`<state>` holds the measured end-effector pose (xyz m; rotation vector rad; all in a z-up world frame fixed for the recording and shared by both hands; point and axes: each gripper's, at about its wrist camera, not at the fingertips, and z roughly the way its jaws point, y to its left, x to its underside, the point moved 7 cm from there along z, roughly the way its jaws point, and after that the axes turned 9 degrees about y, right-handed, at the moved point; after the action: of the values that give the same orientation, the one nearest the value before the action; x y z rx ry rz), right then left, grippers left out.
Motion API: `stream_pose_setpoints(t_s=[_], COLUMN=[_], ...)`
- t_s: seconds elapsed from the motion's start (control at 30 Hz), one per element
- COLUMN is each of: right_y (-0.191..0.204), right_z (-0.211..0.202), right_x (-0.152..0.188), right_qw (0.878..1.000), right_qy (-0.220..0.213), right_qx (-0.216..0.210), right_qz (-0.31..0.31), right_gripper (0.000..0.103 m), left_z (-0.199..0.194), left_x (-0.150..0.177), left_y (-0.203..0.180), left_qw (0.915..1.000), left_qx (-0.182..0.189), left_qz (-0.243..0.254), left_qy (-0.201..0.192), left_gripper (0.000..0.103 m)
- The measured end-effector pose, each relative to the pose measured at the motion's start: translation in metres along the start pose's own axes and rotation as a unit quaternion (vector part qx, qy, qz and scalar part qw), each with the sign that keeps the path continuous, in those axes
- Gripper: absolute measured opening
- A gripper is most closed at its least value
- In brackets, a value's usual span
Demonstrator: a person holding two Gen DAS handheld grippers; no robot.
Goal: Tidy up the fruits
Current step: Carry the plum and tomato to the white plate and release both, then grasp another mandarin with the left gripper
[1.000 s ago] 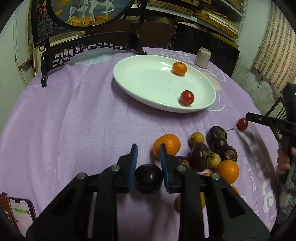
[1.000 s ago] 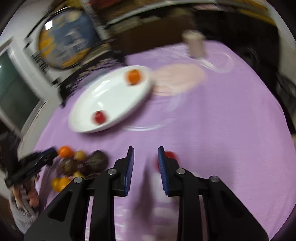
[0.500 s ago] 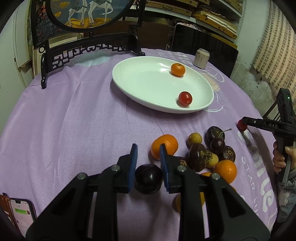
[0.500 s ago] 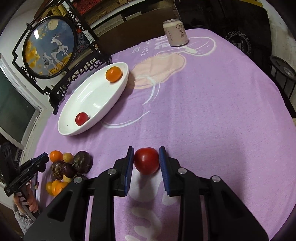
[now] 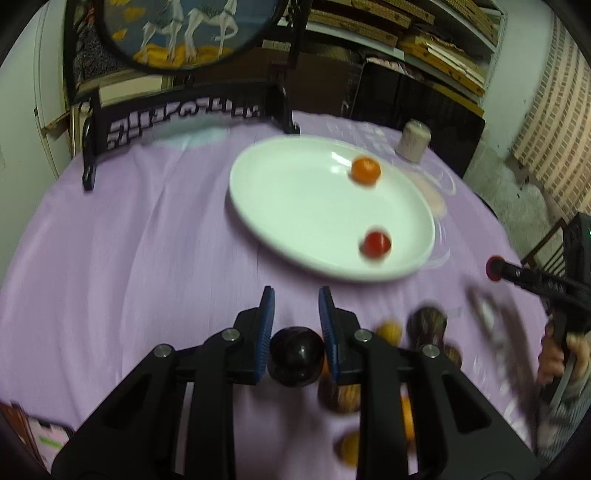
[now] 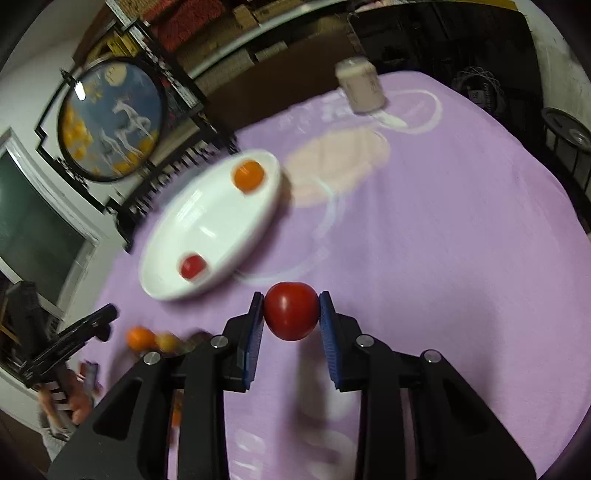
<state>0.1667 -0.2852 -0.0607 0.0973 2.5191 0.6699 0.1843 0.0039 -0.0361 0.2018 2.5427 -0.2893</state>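
Where fingers (image 6: 328, 332) pinch: glossy round tomato (image 6: 291, 311)

A home: clothed table (image 5: 147, 258), ornamental screen (image 5: 177, 33), stacked shelves (image 5: 424, 40)

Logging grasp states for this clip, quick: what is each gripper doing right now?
Left gripper: shut on the dark purple fruit.
Right gripper: shut on the red tomato.

My left gripper (image 5: 296, 311): matte black, angular arms, silver screws, ribbed blue pads (image 5: 266, 325). My right gripper (image 6: 291, 314): identical build. Sleeve (image 6: 55, 441): grey knit cuff.
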Motion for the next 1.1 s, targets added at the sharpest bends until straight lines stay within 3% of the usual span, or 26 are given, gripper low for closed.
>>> stream_pose_setpoints(t_s=[0.13, 0.33, 0.37, 0.4, 0.47, 0.7, 0.93, 1.1], right_y=[0.042, 0.087, 0.087, 0.087, 0.085, 0.085, 0.086, 0.074], right_z=[0.019, 0.07, 0.076, 0.084, 0.087, 0.063, 0.028, 0.011], right_x=[-0.026, -0.053, -0.056, -0.058, -0.058, -0.058, -0.026, -0.001], right_qw=[0.999, 0.996, 0.996, 0.997, 0.997, 0.998, 0.996, 0.998], right_qy=[0.008, 0.016, 0.016, 0.018, 0.016, -0.01, -0.022, -0.02], right_qx=[-0.008, 0.02, 0.023, 0.027, 0.027, 0.01, 0.015, -0.001], right_qz=[-0.034, -0.081, -0.08, -0.077, -0.072, -0.068, -0.08, -0.056], right_gripper=[0.031, 0.031, 0.032, 0.046, 0.059, 0.059, 0.06, 0.063], left_z=[0.011, 0.047, 0.052, 0.056, 0.058, 0.053, 0.027, 0.009], left_x=[-0.043, -0.064, -0.064, -0.064, -0.064, -0.056, -0.025, 0.006], left_y=[-0.014, -0.019, -0.019, -0.017, -0.014, -0.006, 0.001, -0.001], left_qw=[0.9998, 0.9999, 0.9999, 0.9999, 0.9999, 0.9997, 0.9995, 0.9998], left_qx=[-0.003, -0.005, -0.006, -0.007, -0.009, -0.004, -0.008, -0.001], left_qz=[0.003, -0.009, -0.009, -0.01, -0.011, -0.024, -0.03, -0.019], left_qy=[-0.018, -0.004, -0.001, 0.002, 0.0, 0.001, -0.005, -0.001], left_gripper=[0.025, 0.026, 0.033, 0.044, 0.05, 0.05, 0.05, 0.061])
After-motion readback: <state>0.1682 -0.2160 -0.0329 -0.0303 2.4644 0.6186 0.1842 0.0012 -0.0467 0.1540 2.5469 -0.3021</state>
